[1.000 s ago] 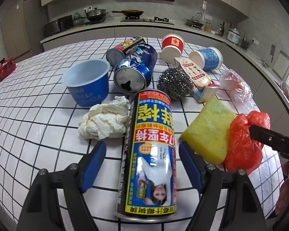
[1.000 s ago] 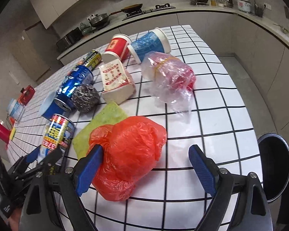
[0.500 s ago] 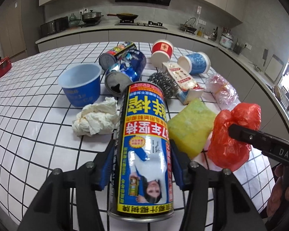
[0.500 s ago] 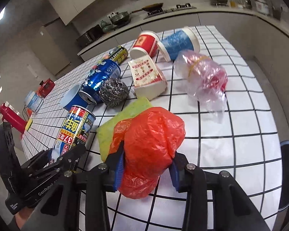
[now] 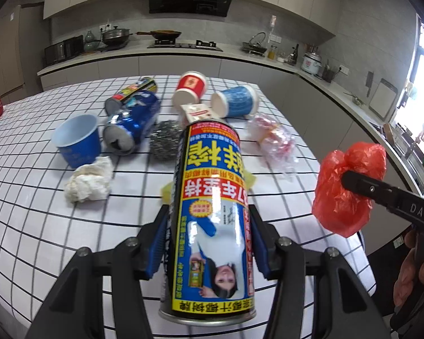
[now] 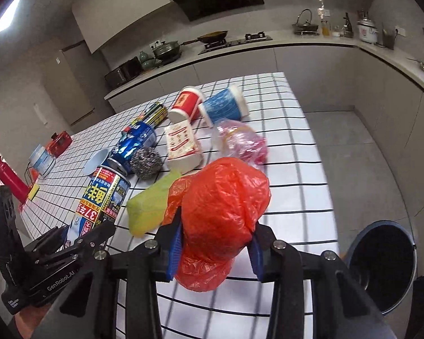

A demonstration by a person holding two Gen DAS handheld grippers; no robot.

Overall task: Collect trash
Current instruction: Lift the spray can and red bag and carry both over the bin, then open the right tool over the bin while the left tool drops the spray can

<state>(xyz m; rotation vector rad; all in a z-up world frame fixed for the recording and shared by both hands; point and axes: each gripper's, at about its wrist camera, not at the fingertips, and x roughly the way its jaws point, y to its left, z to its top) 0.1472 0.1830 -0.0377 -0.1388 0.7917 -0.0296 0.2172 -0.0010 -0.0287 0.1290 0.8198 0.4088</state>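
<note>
Left gripper jaws clamped on tall can, lifted off the checked table; the can hides most of the yellow sponge and the carton at 12 o'clock. Right gripper jaws clamped on red bag, bottom of bag hanging loose. Only the right wrist view shows the black bin on the floor at 4 o'clock. Steel scrubber, crushed blue can, blue cup, tissue wad lie behind at 11 o'clock. Clear bag blurred.
</note>
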